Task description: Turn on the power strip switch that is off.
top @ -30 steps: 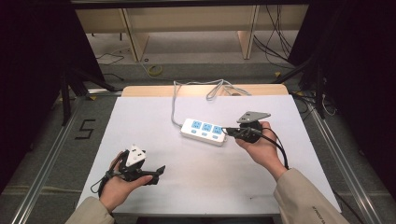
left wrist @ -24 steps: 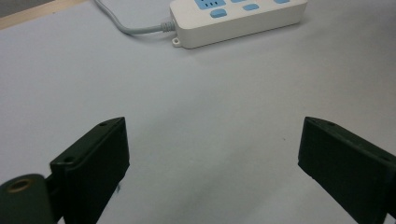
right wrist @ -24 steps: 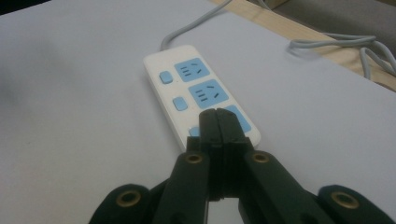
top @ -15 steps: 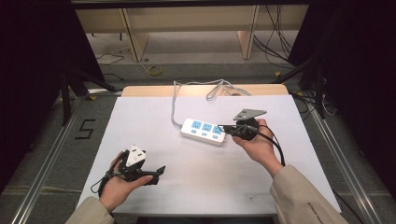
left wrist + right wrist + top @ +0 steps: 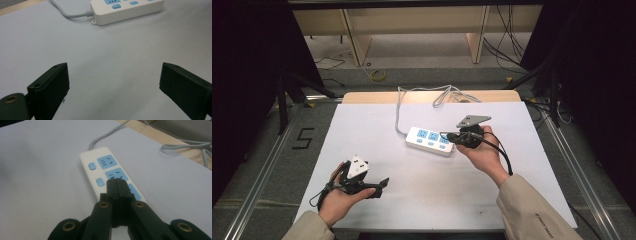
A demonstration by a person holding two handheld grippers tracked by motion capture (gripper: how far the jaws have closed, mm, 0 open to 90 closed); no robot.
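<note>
A white power strip [image 5: 428, 140] with blue sockets lies mid-table, its grey cable [image 5: 398, 111] running to the far edge. My right gripper [image 5: 446, 135] is shut with nothing between its jaws, and it points left over the strip's right end. In the right gripper view the closed tips [image 5: 117, 182] hover at the middle blue socket of the strip [image 5: 98, 162]. My left gripper [image 5: 381, 185] rests low at the near left, held in a hand. Its jaws stand wide apart [image 5: 113, 75] over bare table, with the strip [image 5: 130, 11] well ahead of them.
The white table sheet [image 5: 377, 125] ends in a wooden strip [image 5: 362, 98] at the far side, where the cable lies in loops [image 5: 447, 95]. Metal rails [image 5: 572, 165] run along both sides of the table. A "5" mark [image 5: 303, 138] lies on the floor at the left.
My right gripper has edged a little to the left, further over the strip's right end. The left gripper has kept still.
</note>
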